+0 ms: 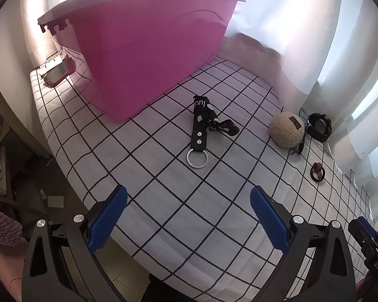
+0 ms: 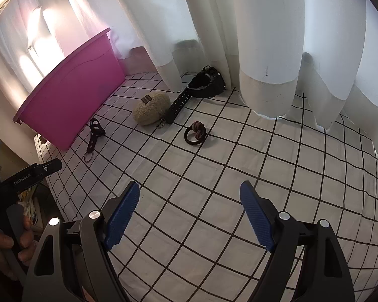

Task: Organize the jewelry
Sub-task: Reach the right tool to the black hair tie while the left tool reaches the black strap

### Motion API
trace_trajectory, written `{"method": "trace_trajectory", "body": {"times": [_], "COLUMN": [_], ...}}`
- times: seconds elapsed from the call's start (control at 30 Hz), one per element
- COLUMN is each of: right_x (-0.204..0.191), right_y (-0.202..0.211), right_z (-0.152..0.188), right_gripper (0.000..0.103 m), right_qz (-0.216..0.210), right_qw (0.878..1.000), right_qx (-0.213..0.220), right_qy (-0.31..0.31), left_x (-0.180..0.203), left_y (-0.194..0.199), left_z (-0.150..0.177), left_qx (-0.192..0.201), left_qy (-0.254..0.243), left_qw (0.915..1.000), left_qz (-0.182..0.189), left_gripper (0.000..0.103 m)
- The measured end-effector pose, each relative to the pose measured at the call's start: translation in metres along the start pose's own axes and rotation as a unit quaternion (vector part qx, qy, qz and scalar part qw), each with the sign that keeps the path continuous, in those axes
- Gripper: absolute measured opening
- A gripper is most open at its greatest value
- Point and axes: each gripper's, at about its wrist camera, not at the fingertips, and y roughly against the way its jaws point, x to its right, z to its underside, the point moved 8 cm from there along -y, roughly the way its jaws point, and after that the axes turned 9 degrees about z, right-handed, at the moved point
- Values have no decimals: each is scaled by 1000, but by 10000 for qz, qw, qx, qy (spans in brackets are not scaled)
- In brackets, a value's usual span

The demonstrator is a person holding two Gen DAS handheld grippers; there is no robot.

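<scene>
Fingers on my left hand-held gripper [image 1: 188, 220] stand spread wide, blue ribbed pads [image 1: 107, 220] apart with nothing between them, hovering over the near edge of the white black-gridded bed sheet [image 1: 163, 201]. My right hand-held gripper [image 2: 190, 215] is spread the same way, empty, above the same sheet.

Ahead of the left gripper lies a black fabric strap keychain with white cloud prints and a silver metal ring [image 1: 201, 128]; the ring points toward me and the strap is folded over itself at its far end. Behind it, on the sheet, stands a large pink plastic storage bin [image 1: 143, 58], just beyond the strap and apart from it. A red-edged tablet-like object [image 1: 59, 71] lies at the bin's left corner.

To the right sits a round beige fuzzy pouch with a small dark label [image 1: 286, 129], a short chain hanging at its side. Just beside it rests a chunky black wristwatch [image 1: 318, 125] against the white curtain [image 2: 239, 37]; in the right view its perforated strap reaches to the pouch. Near these, a black hair tie with a dark red knotted bow [image 2: 196, 134] lies alone on the sheet, well ahead of my right gripper.
</scene>
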Motion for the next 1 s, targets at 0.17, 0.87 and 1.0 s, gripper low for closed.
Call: {"method": "trace_trajectory", "body": {"times": [0.17,0.87,1.0], "right_x": [-7,-10,-10], "right_y": [-24,-96,-105], "right_z": [-9,-42,-49], "right_gripper": [78,78,78], "right_qz": [134,812,1025], "right_qw": [9998,9965,9943], "right_qx": [31,-7,2], "right_qy": [107,195,279], "left_x": [2,4,9], "left_y": [-27,-98,-105], "left_z": [-5,-48,-52], "left_qx": [-48,-42,-51], "left_qy": [13,-265,-471], "left_qw": [10000,9995,9985], "left_qz": [74,-153,-290], "left_gripper": [96,96,96]}}
